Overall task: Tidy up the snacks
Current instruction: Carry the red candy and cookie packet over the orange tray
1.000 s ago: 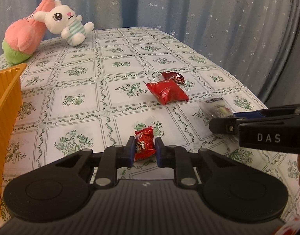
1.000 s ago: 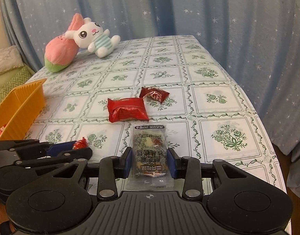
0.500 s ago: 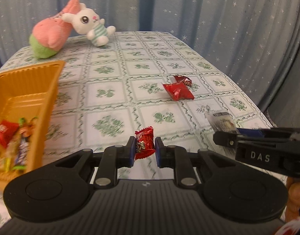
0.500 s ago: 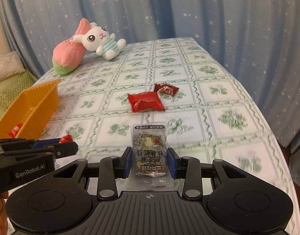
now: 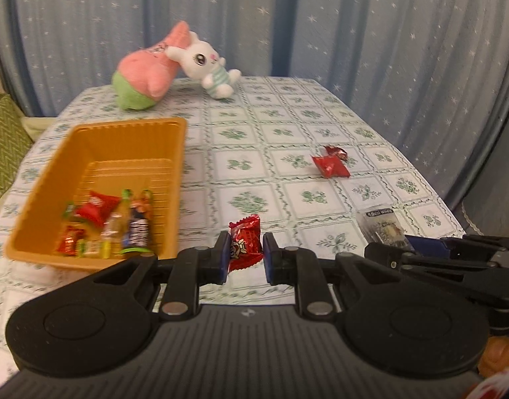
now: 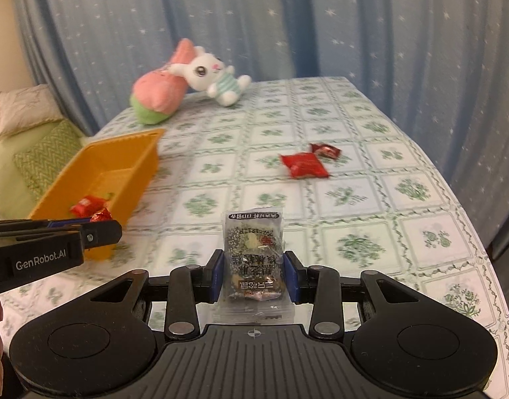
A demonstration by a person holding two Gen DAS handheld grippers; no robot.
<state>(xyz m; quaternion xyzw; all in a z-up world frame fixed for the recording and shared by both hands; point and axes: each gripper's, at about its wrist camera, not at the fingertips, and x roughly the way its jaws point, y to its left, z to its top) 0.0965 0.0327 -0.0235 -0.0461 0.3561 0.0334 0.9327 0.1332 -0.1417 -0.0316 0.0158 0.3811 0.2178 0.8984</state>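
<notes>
My left gripper [image 5: 245,256] is shut on a small red candy [image 5: 245,242], held above the table just right of the orange tray [image 5: 38,196]. The tray holds several snacks [image 5: 105,222]. My right gripper [image 6: 254,274] is shut on a clear nut-bar packet [image 6: 254,249], held above the table; the packet also shows in the left wrist view [image 5: 382,229]. A red snack pack [image 6: 304,165] and a small dark red candy [image 6: 326,150] lie on the tablecloth further back. The left gripper shows at the left of the right wrist view [image 6: 101,232], beside the tray [image 6: 71,169].
A pink plush [image 5: 145,76] and a white bunny plush [image 5: 208,66] lie at the table's far end. Blue star curtains hang behind and to the right. The table's right edge [image 6: 487,252] drops off near my right gripper. A green sofa [image 6: 38,146] stands to the left.
Both grippers have risen and moved left with their snacks. The orange tray has come fully into the left wrist view and now sits just left of the left gripper.
</notes>
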